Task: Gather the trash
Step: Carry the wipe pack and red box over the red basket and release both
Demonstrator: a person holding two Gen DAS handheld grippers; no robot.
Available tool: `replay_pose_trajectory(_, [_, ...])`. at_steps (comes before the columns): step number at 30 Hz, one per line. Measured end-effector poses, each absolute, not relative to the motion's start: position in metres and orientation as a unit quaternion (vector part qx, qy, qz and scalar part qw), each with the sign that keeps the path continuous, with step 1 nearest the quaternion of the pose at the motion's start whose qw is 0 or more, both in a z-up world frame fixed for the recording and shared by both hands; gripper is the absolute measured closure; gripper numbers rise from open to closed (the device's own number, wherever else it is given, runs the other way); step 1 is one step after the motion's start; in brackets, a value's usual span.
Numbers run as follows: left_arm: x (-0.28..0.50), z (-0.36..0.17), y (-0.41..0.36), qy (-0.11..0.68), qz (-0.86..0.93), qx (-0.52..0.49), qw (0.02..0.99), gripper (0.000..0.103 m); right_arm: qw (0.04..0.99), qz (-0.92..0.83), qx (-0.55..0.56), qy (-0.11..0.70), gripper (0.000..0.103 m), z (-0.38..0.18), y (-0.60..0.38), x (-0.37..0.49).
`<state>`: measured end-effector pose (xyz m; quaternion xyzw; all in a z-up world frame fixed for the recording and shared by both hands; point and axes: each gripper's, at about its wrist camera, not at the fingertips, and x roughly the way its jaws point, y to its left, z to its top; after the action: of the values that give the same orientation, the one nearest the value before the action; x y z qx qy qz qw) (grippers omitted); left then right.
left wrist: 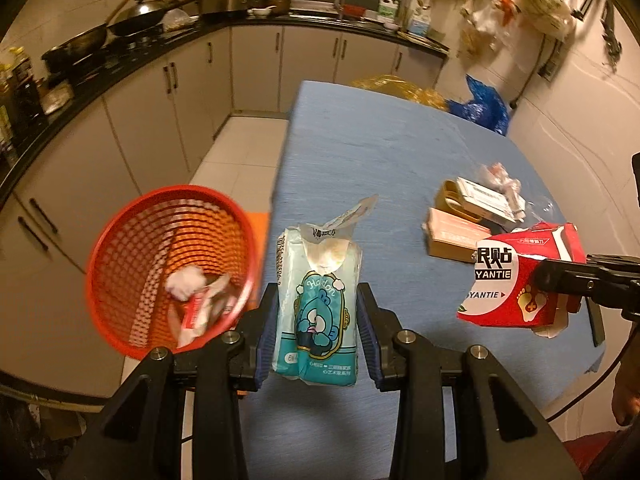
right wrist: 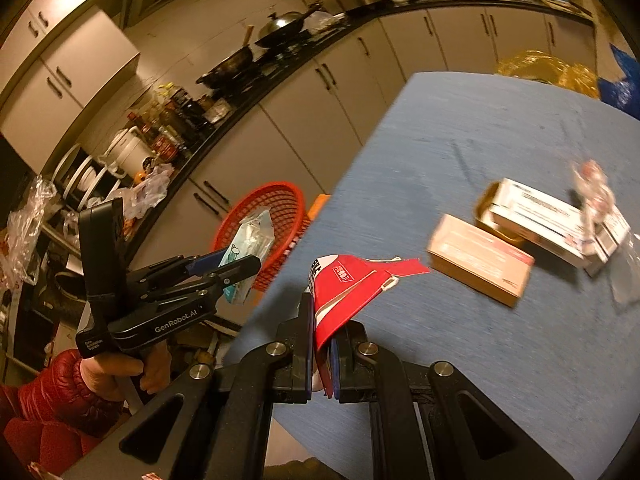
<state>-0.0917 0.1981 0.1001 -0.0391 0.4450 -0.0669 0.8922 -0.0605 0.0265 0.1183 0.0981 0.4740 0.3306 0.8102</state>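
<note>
My left gripper is shut on a teal tissue packet with a cartoon print, held above the table's left edge, right of the red mesh basket. The basket holds crumpled paper and wrappers. My right gripper is shut on a torn red carton, held over the blue table. The red carton also shows in the left wrist view. The left gripper and packet show in the right wrist view, in front of the basket.
On the table lie a tan box, a white box on a small tin, and a crumpled clear wrapper. Yellow and blue plastic bags sit past the far edge. Kitchen counters with woks run on the left.
</note>
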Motion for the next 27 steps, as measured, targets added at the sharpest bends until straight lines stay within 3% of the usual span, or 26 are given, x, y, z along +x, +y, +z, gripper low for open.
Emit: replay_pose_trajectory(27, [-0.091,0.106,0.331,0.433,0.016,-0.088,0.897,0.066,0.798,0.387,0.047,0.459,0.096,0.135,0.175,-0.008])
